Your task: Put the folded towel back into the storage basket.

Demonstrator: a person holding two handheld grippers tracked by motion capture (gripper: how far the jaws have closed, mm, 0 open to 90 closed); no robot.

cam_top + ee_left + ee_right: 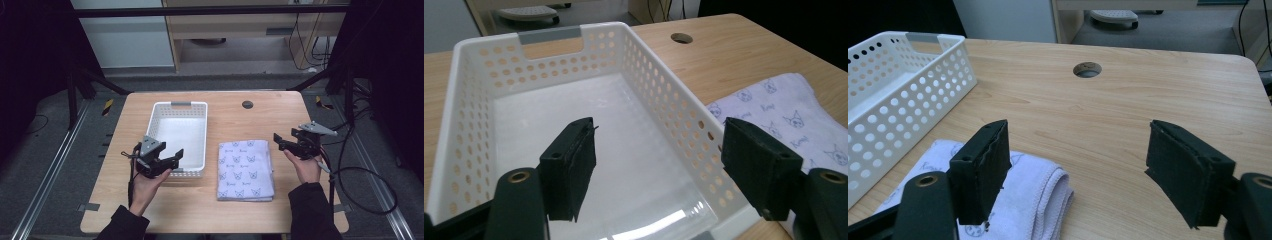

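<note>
Grippers poised at either side of the folded towel, jaws wide on both.

Your left gripper (170, 161) hovers over the near right corner of the white perforated basket (159, 111), its jaws spread wide with nothing between them; in the left gripper view they straddle the basket's right wall (674, 107). Your right gripper (282, 141) hangs just off the towel's far right corner, jaws equally wide and holding nothing. The folded towel (245, 170), pale with small printed faces, lies flat on the wooden table (280, 112), just right of the basket and between your two hands. In the right gripper view its rounded folded edge (1050, 197) sits beside the left jaw, and a round cable hole (1087, 69) shows farther along the table.
</note>
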